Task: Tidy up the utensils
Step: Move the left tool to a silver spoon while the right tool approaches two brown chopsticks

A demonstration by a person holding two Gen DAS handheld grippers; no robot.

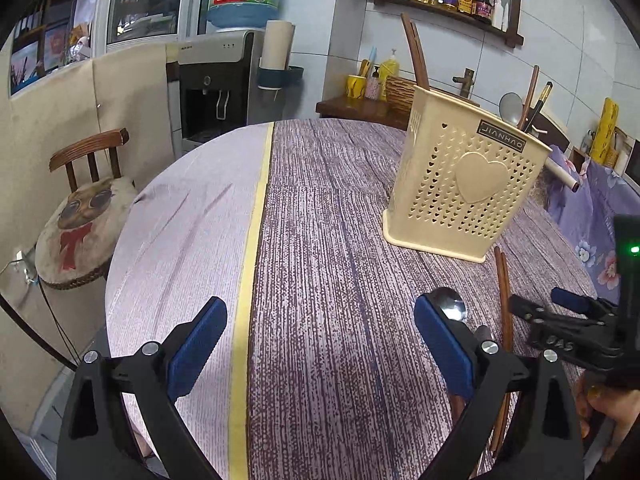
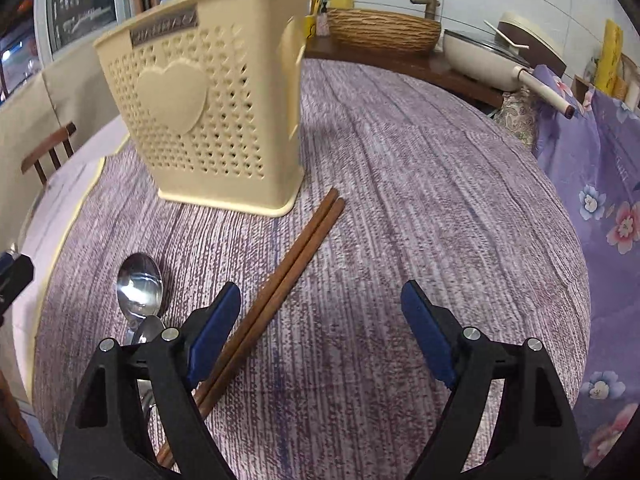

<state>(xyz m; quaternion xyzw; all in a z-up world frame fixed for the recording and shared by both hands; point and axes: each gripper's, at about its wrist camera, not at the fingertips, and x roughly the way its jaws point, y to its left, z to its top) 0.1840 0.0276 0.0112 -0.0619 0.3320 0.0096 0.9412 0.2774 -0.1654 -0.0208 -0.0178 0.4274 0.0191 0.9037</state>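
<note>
Lying on the purple tablecloth [image 2: 420, 200] just before the cream utensil holder [image 2: 208, 112], the brown chopsticks [image 2: 288, 272] and steel spoon [image 2: 140, 284] sit side by side. The left gripper [image 1: 320, 344] and right gripper [image 2: 320, 332] hover wide-jawed, gripping nothing.

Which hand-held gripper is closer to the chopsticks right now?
Right. The right hand-held gripper has the chopsticks passing just inside its left finger; the left hand-held gripper sits beyond the spoon, farther off.
</note>
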